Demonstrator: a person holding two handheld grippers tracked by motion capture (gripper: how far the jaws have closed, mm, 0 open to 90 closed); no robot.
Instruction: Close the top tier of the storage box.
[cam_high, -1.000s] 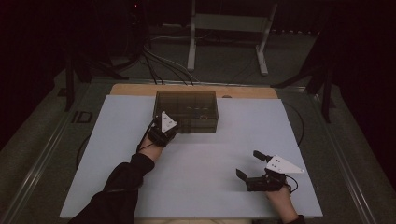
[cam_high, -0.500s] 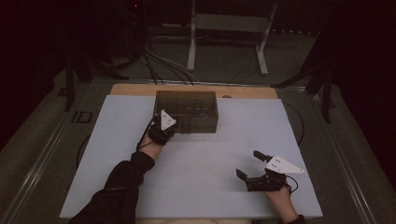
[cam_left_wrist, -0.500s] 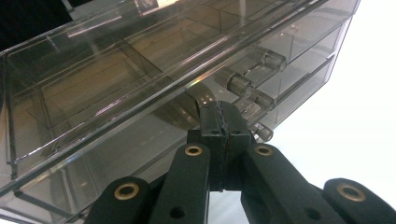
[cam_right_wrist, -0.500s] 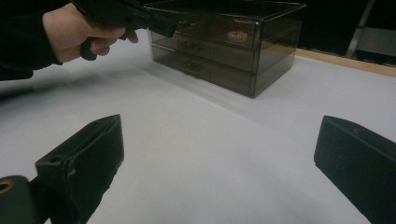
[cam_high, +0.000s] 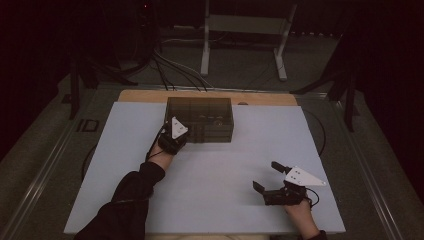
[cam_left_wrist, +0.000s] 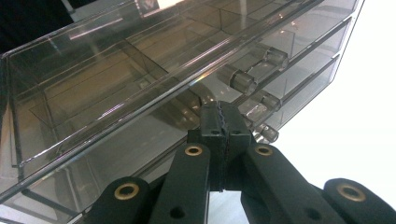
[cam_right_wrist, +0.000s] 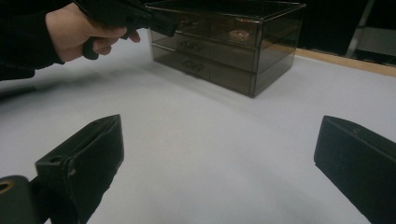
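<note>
Smoked acrylic drawer box (cam_high: 200, 120) at 12 o'clock on white mat (cam_high: 210, 185). Left gripper (cam_left_wrist: 219, 122) clenched at a drawer front, apparently on its knob; drawers look shut, pulling remains. Right gripper (cam_high: 269, 177) at 4 o'clock, released, idle.

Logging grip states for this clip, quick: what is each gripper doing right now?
Left gripper: shut, jaws pressed together against the front of the clear drawer box; whether they pinch a handle cannot be told.
Right gripper: open, holding nothing, over the white table.

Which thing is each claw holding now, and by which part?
The left claw is shut at the drawer box front; what it grips cannot be told. The right claw is open, empty.
</note>
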